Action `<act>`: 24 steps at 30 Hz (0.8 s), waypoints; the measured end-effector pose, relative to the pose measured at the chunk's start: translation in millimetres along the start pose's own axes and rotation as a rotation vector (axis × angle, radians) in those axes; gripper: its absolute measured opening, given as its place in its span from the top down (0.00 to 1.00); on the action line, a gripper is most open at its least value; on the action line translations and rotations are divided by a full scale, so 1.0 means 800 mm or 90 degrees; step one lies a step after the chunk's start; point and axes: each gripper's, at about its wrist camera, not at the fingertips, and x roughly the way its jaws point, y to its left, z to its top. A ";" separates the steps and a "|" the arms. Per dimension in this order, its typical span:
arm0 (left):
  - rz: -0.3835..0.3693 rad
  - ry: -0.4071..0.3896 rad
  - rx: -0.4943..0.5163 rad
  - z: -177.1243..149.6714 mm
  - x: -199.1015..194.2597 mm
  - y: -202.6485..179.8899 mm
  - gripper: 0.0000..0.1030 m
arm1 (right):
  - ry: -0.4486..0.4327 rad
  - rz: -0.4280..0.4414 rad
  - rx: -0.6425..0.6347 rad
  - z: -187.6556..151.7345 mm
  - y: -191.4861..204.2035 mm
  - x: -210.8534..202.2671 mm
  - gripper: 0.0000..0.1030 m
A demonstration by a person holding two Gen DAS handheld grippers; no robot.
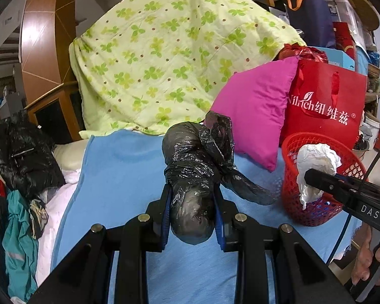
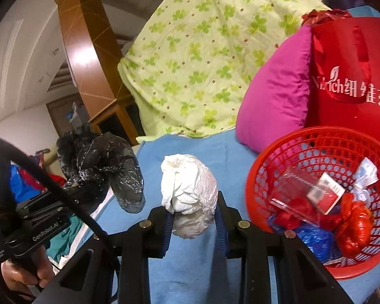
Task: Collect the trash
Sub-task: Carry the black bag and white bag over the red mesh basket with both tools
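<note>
My left gripper (image 1: 193,211) is shut on a knotted black plastic bag (image 1: 197,167) and holds it above the blue blanket (image 1: 119,172). The bag also shows in the right wrist view (image 2: 106,167) at the left. My right gripper (image 2: 193,217) is shut on a crumpled white paper wad (image 2: 190,190), just left of the red mesh basket (image 2: 304,141). In the left wrist view the wad (image 1: 316,164) hangs in front of the basket (image 1: 293,147). The basket holds red and blue wrappers, a cigarette pack and clear plastic.
A magenta pillow (image 1: 255,116) and a red paper shopping bag (image 1: 326,106) stand behind the basket. A green clover quilt (image 1: 164,55) is heaped at the back. A black jacket (image 1: 20,152) and teal clothes (image 1: 17,240) lie at the left.
</note>
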 end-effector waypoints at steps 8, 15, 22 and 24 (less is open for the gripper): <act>-0.016 -0.015 0.025 0.013 -0.009 -0.030 0.70 | -0.043 -0.015 0.027 0.007 -0.030 -0.031 0.69; -0.032 -0.025 0.045 0.026 -0.014 -0.054 0.70 | -0.076 -0.023 0.054 0.013 -0.050 -0.052 0.69; -0.047 -0.033 0.070 0.034 -0.018 -0.078 0.70 | -0.102 -0.031 0.079 0.020 -0.066 -0.067 0.69; -0.052 -0.035 0.073 0.036 -0.018 -0.082 0.70 | -0.109 -0.033 0.090 0.021 -0.073 -0.072 0.69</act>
